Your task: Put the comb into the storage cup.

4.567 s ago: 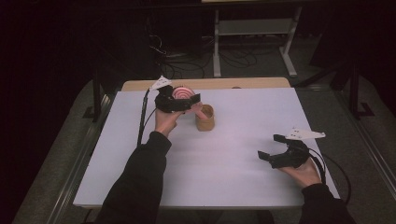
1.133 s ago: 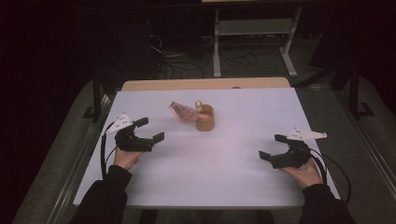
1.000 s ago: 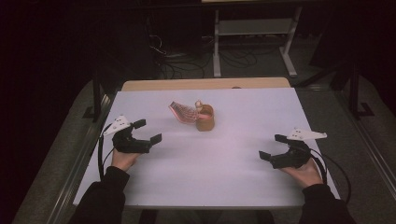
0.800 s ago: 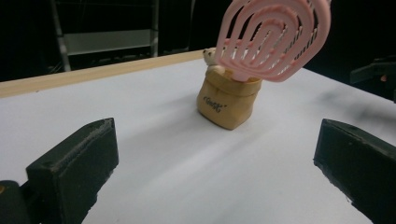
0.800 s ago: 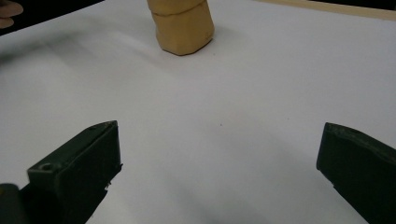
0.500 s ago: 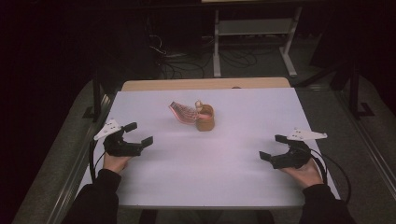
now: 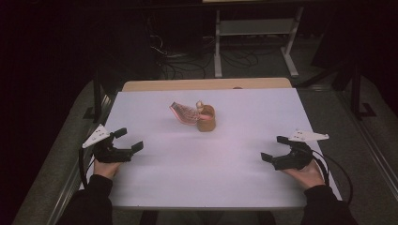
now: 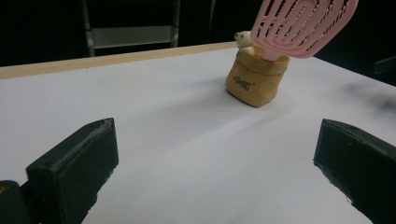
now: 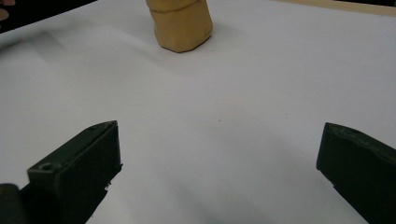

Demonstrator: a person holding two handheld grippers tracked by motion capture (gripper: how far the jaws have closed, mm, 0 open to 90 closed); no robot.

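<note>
Left gripper [image 7: 126,142] withdrew from brush [image 7: 184,113], jaws apart.

matt tan pouch [image 8: 256,80], pink plastic brush [image 8: 302,24], smooth white table [image 7: 234,154].

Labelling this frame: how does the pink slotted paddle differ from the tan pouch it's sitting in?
The pink slotted paddle is flat, perforated and leans tilted out over the rim; the tan pouch is squat, solid-walled and stands upright on the white table. The paddle is held off the table; the pouch rests on it. The pouch bears printed lettering; the paddle shows none. Shared: neither claw touches them; left claw and right claw sit open, apart.
</note>
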